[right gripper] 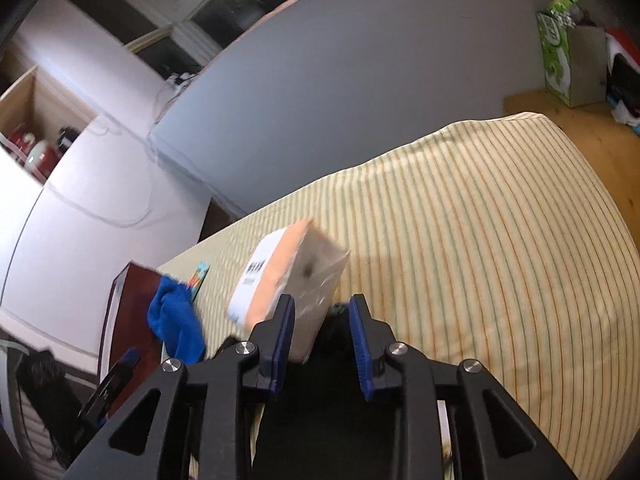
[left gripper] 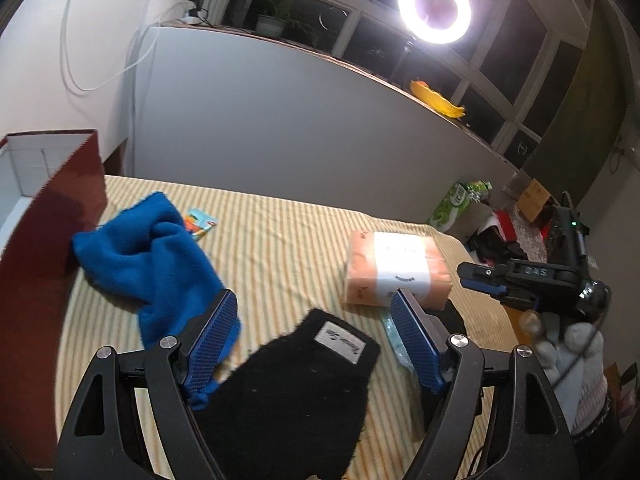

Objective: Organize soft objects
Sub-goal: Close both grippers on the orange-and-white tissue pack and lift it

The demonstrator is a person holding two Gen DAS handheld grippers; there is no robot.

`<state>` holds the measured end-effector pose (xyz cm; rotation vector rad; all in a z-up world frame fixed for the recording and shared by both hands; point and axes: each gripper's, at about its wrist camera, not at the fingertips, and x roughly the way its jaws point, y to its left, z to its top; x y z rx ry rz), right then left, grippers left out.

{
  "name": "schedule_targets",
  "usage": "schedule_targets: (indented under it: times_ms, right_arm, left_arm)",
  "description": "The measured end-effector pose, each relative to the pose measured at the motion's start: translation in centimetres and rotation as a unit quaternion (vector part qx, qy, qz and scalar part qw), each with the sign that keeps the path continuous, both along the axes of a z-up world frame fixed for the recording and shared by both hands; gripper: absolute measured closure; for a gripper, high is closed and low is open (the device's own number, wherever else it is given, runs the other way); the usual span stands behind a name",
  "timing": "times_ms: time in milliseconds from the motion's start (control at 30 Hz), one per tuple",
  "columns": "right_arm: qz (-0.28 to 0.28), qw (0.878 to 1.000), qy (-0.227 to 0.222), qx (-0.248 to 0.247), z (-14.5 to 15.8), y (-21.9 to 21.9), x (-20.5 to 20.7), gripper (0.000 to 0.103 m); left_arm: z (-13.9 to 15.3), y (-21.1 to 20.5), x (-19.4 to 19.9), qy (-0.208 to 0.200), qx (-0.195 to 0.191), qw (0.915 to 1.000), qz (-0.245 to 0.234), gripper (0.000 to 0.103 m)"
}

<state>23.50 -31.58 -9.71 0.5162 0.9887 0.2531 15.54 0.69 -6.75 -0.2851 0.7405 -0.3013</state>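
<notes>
A black knit piece with a white label (left gripper: pixel 304 380) lies on the striped bed sheet (left gripper: pixel 280 240) between the wide-apart blue pads of my left gripper (left gripper: pixel 314 298), which is open and not pressing on it. A blue fleece cloth (left gripper: pixel 148 256) is bunched to its left, against the left finger. An orange tissue pack with a white label (left gripper: pixel 396 276) sits beyond the right finger. My right gripper (left gripper: pixel 466 276), held by a gloved hand, hovers right of the pack. In the right wrist view its jaws (right gripper: pixel 321 300) stand narrowly apart, and the pack (right gripper: pixel 280 272) lies just past the left finger, unpressed.
A dark red box with a white inside (left gripper: pixel 48 232) stands at the bed's left edge beside the blue cloth (right gripper: pixel 176 320). A small colourful packet (left gripper: pixel 200 222) lies near it. A green carton (left gripper: pixel 452 204) and clutter sit on the floor at right.
</notes>
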Motion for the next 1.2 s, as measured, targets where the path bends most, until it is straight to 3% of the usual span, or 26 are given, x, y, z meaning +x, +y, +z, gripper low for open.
schedule_targets:
  times_ms: [267,767,967,1033,1133,1200]
  right_arm:
    - [0.022,0.999,0.034,0.004,-1.4,1.9,1.9,0.078]
    - [0.124,0.99,0.055,-0.024,-2.8,11.5,3.7,0.078]
    - [0.179,0.981,0.059,0.033,-2.6,13.0,4.2,0.077]
    - [0.184,0.982,0.043,0.02,-1.6,12.6,4.1,0.07]
    - [0.176,0.984,0.023,-0.01,0.0,11.3,4.5,0.032]
    - [0.179,0.984,0.022,-0.014,0.3,10.6,5.1,0.03]
  left_arm:
    - [0.5,1.6,0.3,-0.003,0.004,0.9999,0.016,0.024]
    - [0.3,3.3,-0.5,0.0,-0.004,0.9995,0.032,0.024]
    - [0.3,3.4,-0.2,0.003,0.002,0.9995,0.032,0.024]
    - [0.3,3.3,0.1,0.005,0.003,0.9995,0.03,0.024]
    - [0.3,2.6,1.0,0.017,0.007,0.9997,0.016,0.023]
    - [0.2,1.9,1.9,0.03,0.001,0.9995,0.006,0.023]
